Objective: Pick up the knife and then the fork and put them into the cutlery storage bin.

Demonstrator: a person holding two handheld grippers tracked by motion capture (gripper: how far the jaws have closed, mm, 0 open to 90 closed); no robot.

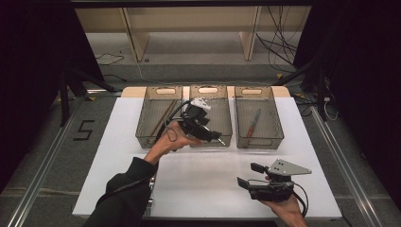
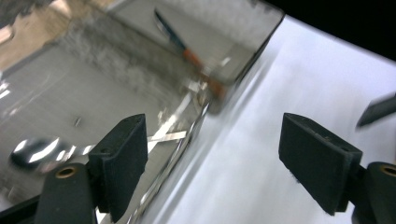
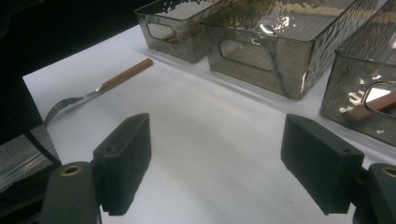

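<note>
- the left gripper [image 1: 218,137] hangs over the middle bin's [image 1: 208,90] front edge, claw spread and empty.
- the right gripper [image 1: 249,174] rests low at 5 o'clock on the table [image 1: 203,189], claw also spread and empty.
- the fork [image 3: 95,91] lies flat on the table, just before the left bin [image 3: 175,35].
- in the right gripper view its prongs point to 8 o'clock and its wooden handle to 2 o'clock.
- likely best to come across the handle and pinch it mid-length.

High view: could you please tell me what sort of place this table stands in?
Probably a lab recording rig: a white table with three clear bins, loose cables on the floor and black curtains.
</note>
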